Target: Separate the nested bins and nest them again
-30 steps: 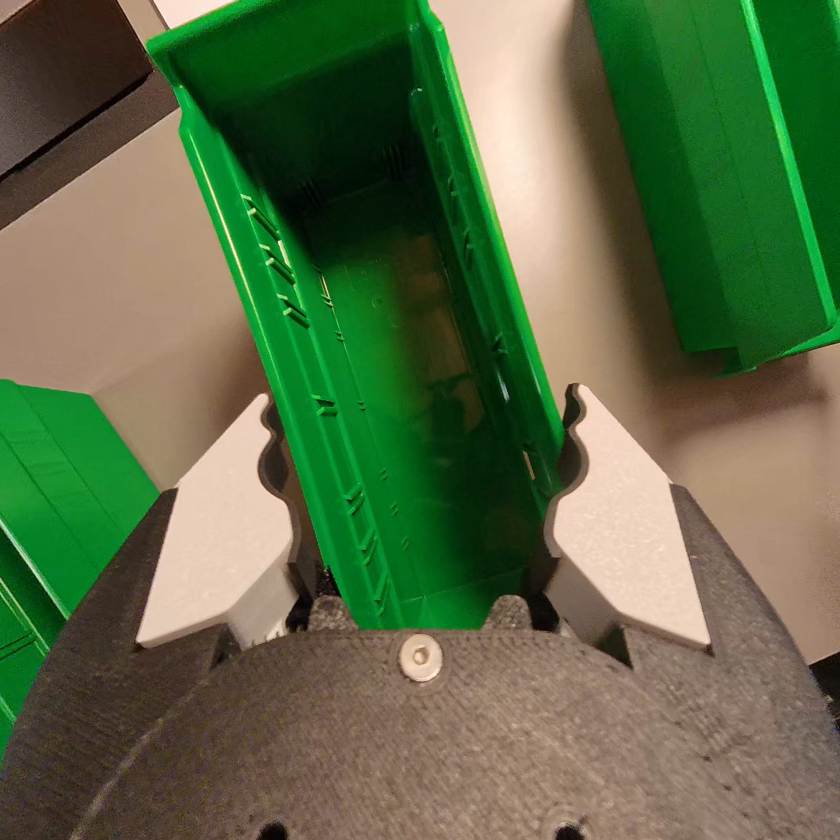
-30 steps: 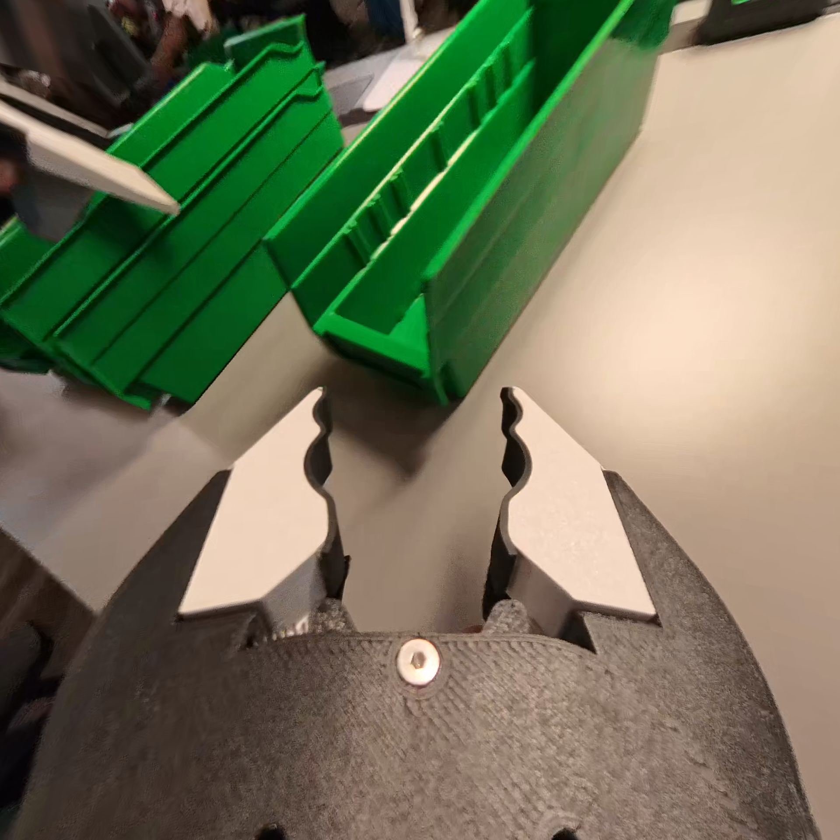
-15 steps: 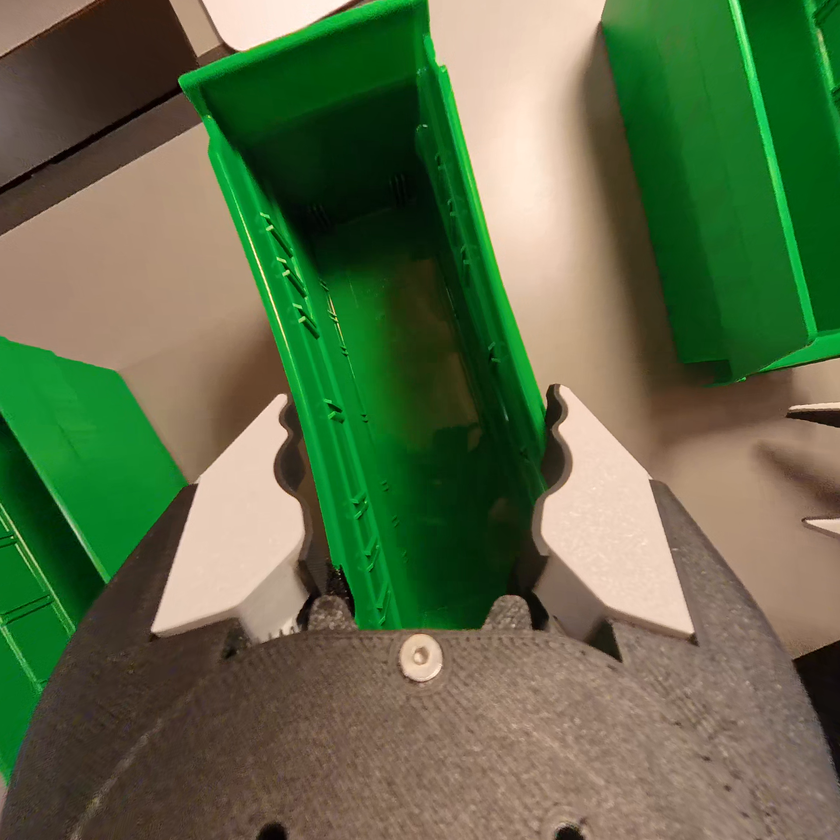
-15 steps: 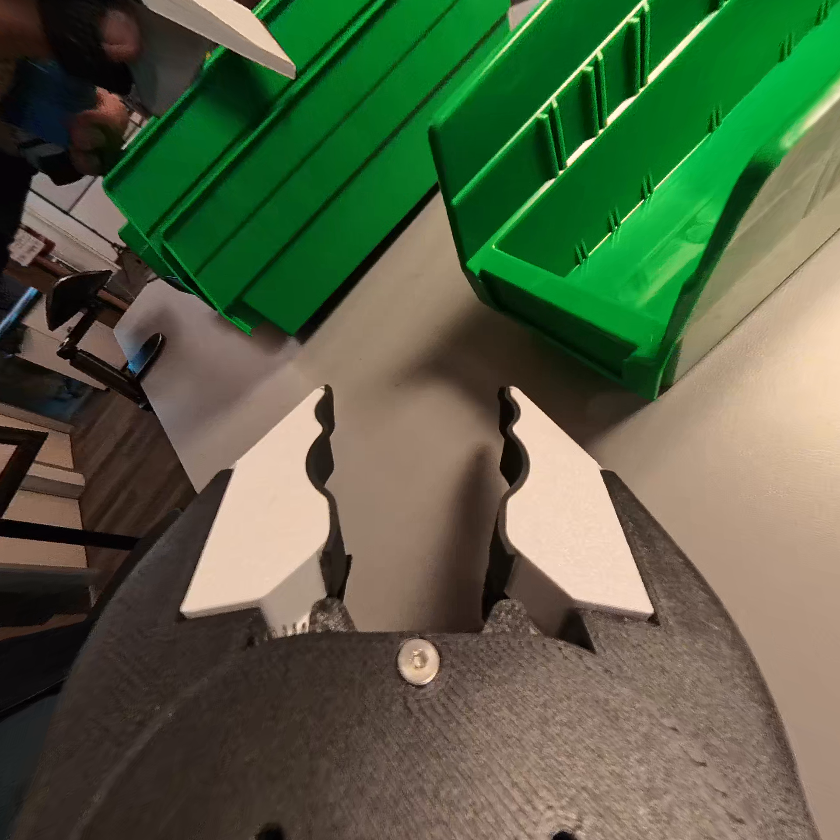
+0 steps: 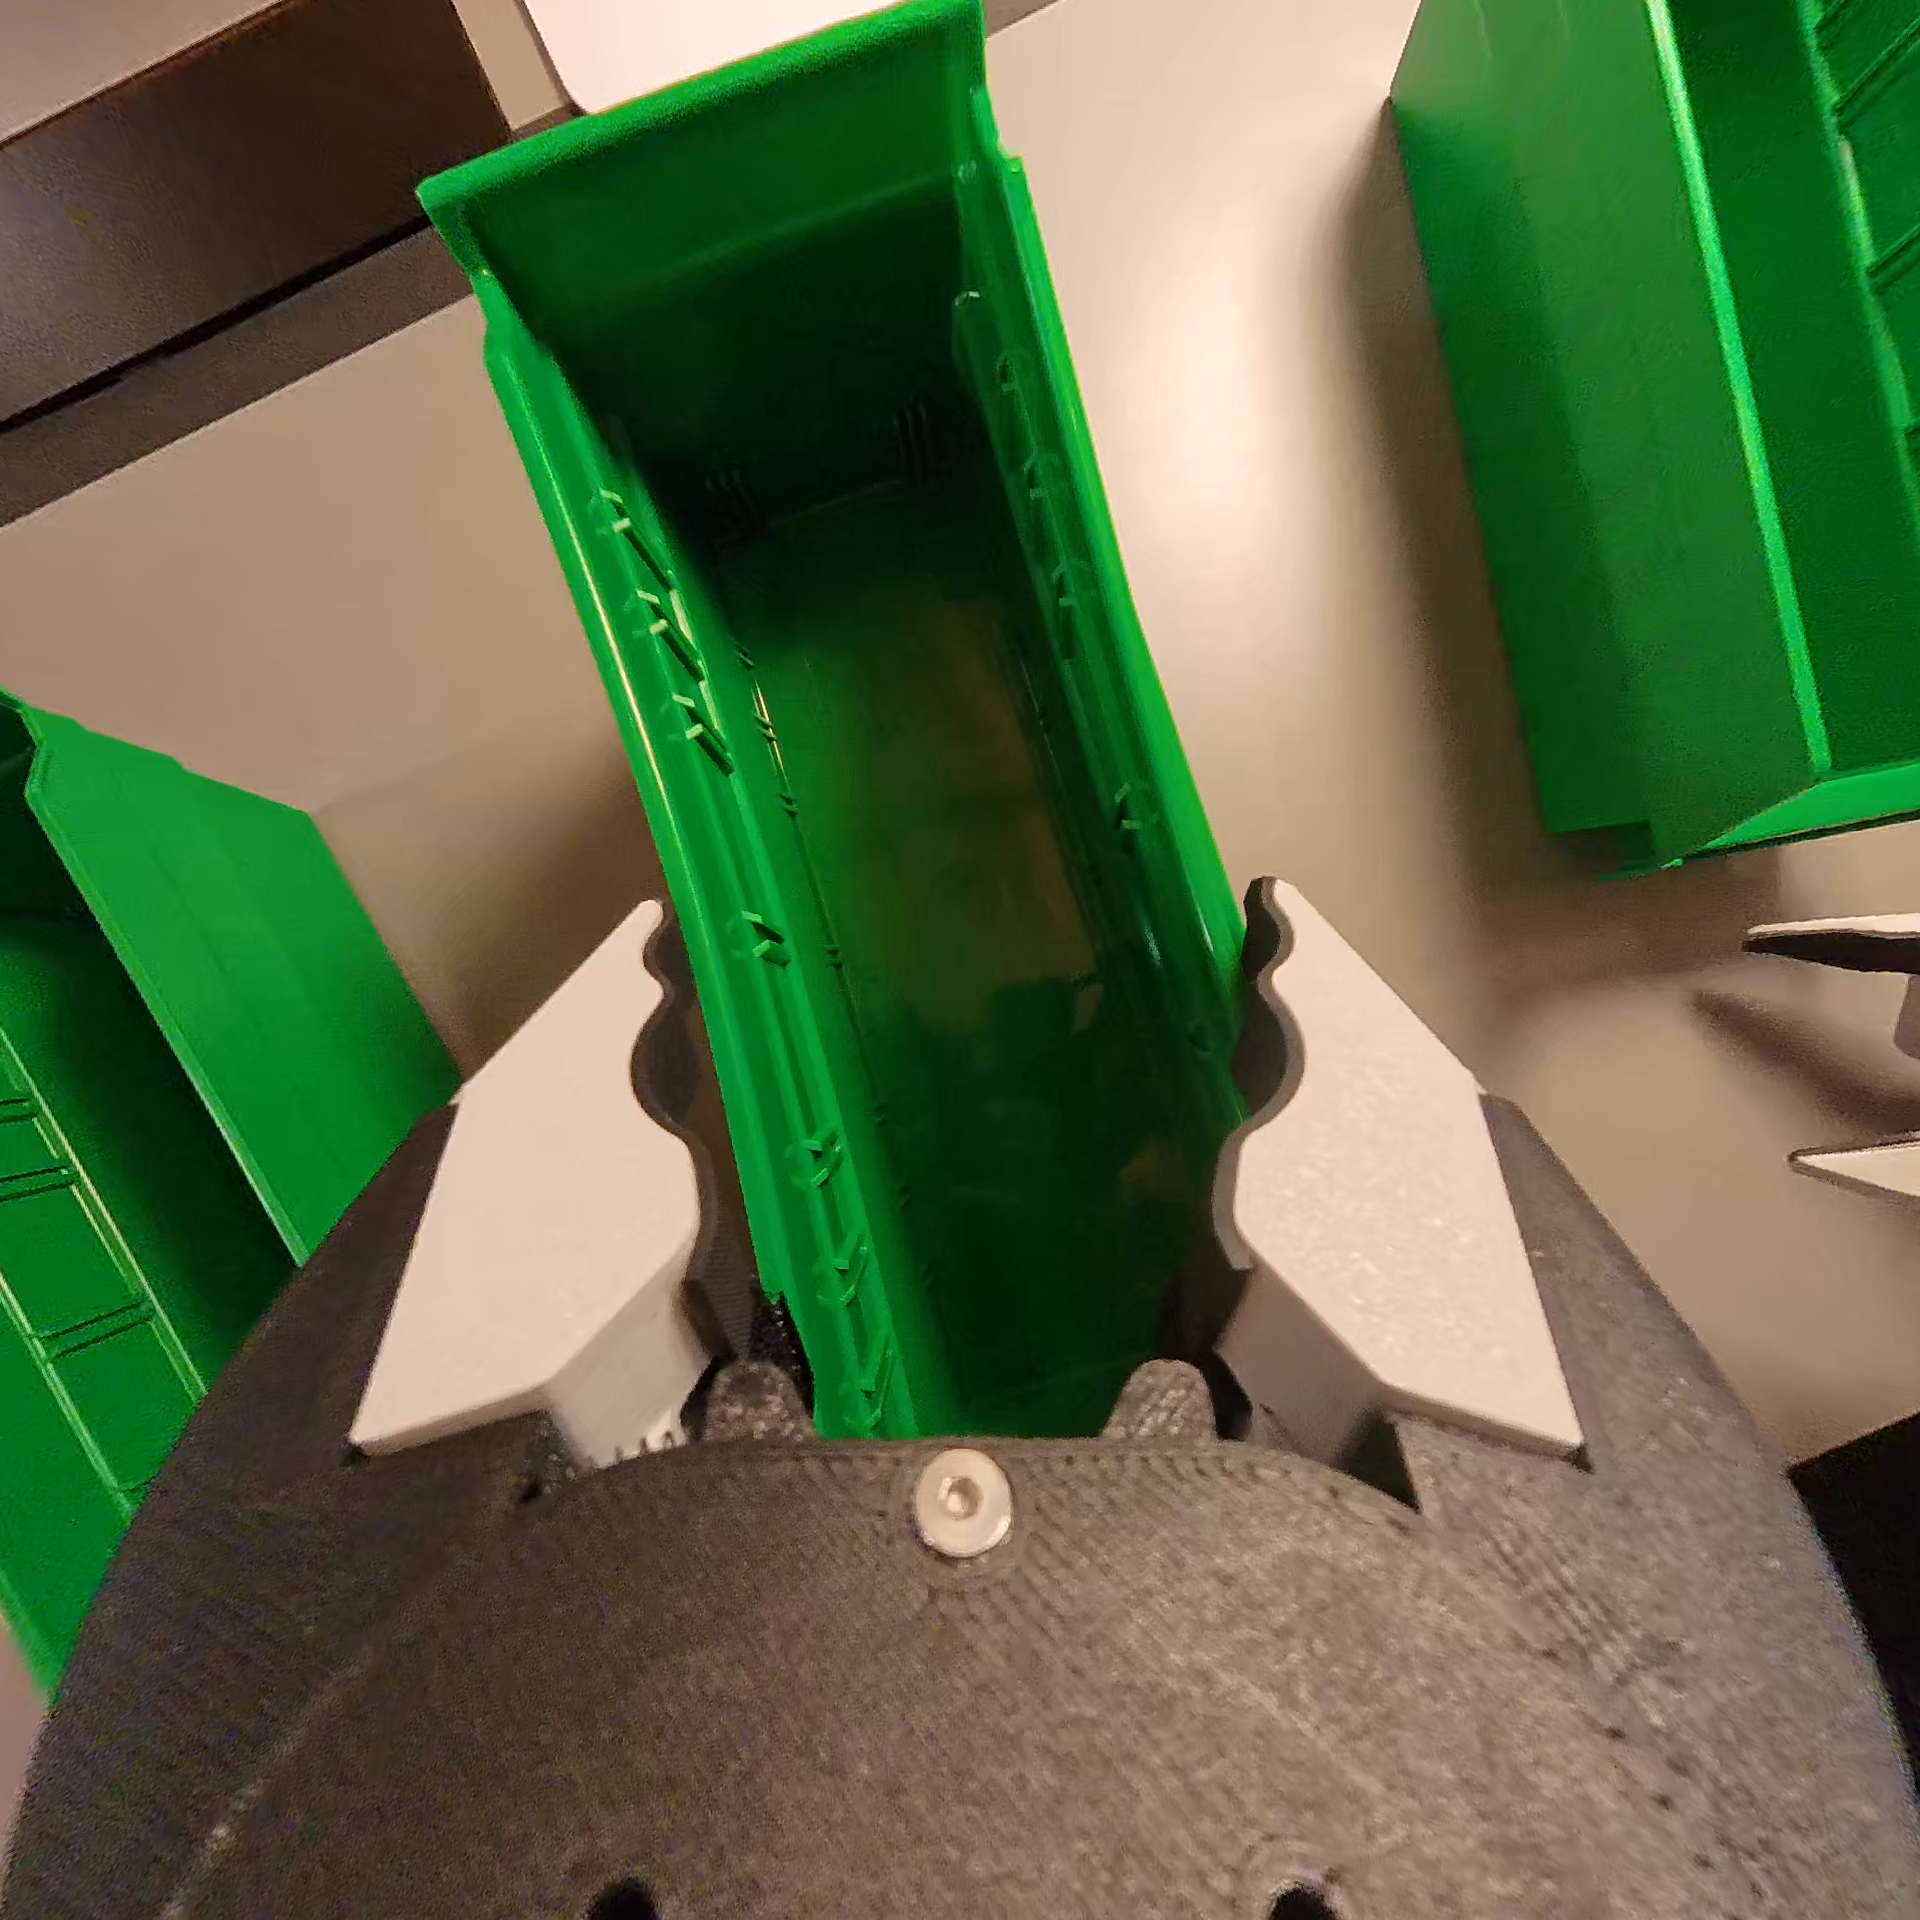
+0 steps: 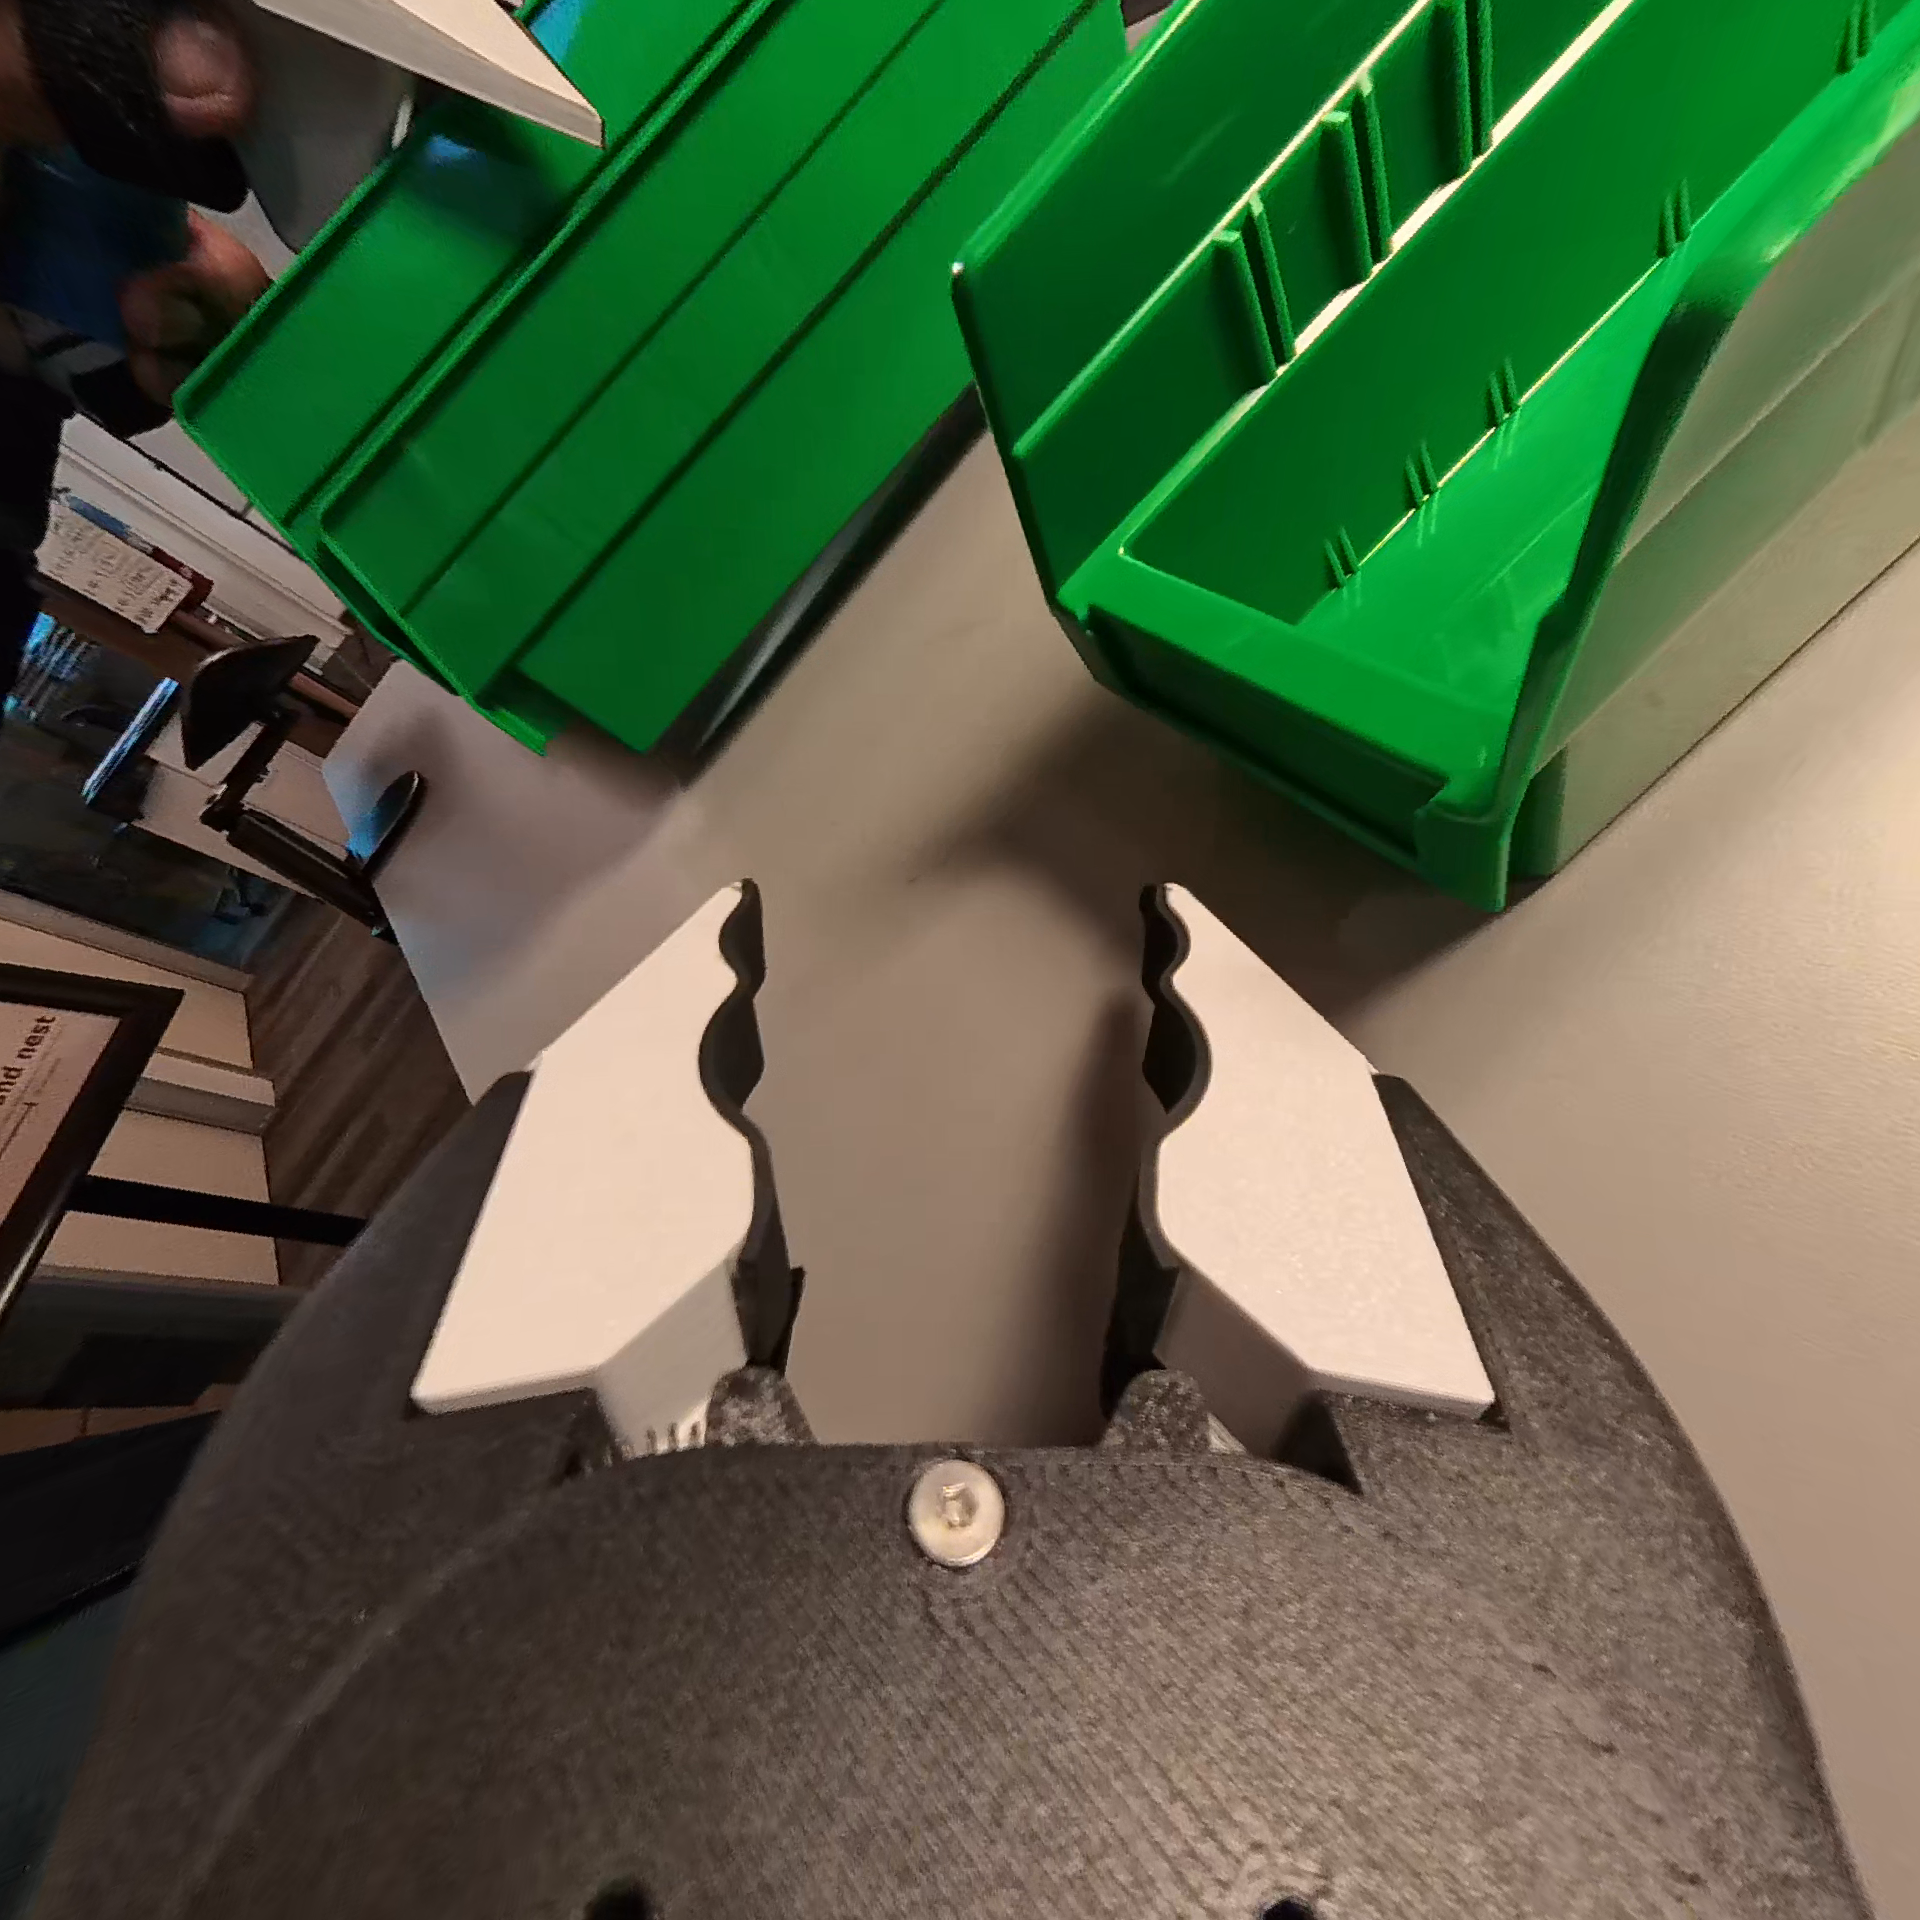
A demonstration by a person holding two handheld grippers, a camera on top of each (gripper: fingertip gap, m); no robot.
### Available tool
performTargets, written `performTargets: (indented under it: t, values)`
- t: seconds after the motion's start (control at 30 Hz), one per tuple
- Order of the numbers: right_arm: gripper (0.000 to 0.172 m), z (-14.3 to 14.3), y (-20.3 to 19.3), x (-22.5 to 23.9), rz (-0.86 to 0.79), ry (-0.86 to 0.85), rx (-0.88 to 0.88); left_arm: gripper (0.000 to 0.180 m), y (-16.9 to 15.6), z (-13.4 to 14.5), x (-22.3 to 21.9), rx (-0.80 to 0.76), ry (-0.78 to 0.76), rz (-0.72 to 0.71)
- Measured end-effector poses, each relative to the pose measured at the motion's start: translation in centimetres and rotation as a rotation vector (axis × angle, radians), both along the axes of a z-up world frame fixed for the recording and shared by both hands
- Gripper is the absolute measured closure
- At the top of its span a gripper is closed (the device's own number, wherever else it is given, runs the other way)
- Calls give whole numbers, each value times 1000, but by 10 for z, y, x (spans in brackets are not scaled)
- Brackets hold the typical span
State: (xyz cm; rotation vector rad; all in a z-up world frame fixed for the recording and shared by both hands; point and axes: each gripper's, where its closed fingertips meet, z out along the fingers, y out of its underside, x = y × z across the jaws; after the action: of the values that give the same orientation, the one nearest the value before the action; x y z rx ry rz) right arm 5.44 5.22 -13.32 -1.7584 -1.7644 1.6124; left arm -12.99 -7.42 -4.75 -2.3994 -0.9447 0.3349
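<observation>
While the left gripper pinched a long green bin by its side walls, that bin ran from between the fingers toward twelve o'clock. The right gripper stood spread and bare over the table, nested bins lying at one o'clock and another bin at eleven.

A long bin stands between the fingers of the left gripper. Another bin lies to its left, nested bins to its right, all on the table.
</observation>
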Motion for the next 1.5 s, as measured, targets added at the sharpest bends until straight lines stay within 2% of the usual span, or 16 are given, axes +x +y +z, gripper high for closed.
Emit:
performTargets:
  t: [0.4, 0.77, 0.9, 1.07, 1.2, 1.33, 1.4, 1.5]
  values:
    - [96, 5, -18, 4, 76, 14, -42, 78, 3, 7, 9, 37, -23, -5]
    - [94, 18, -98, 12, 283, 74, -54, 79, 5, 9, 14, 52, -38, -6]
    - [94, 12, -106, 13, 299, 58, -51, 79, 2, 12, 13, 49, -24, -5]
    - [94, 12, -92, 11, 270, 55, -55, 77, -3, 34, 6, 72, 24, 6]
    - [94, 17, -70, 8, 220, 67, -62, 77, 1, 76, 3, 148, 75, 8]
    - [94, 16, -35, 1, 124, 68, -76, 77, 27, 111, 17, 237, 93, -39]
    - [94, 15, -12, -3, 53, 68, -87, 76, 49, 108, 34, 266, 50, -82]
    - [88, 21, 27, -11, -86, 114, -117, 75, 80, 86, 55, 281, -26, -117]
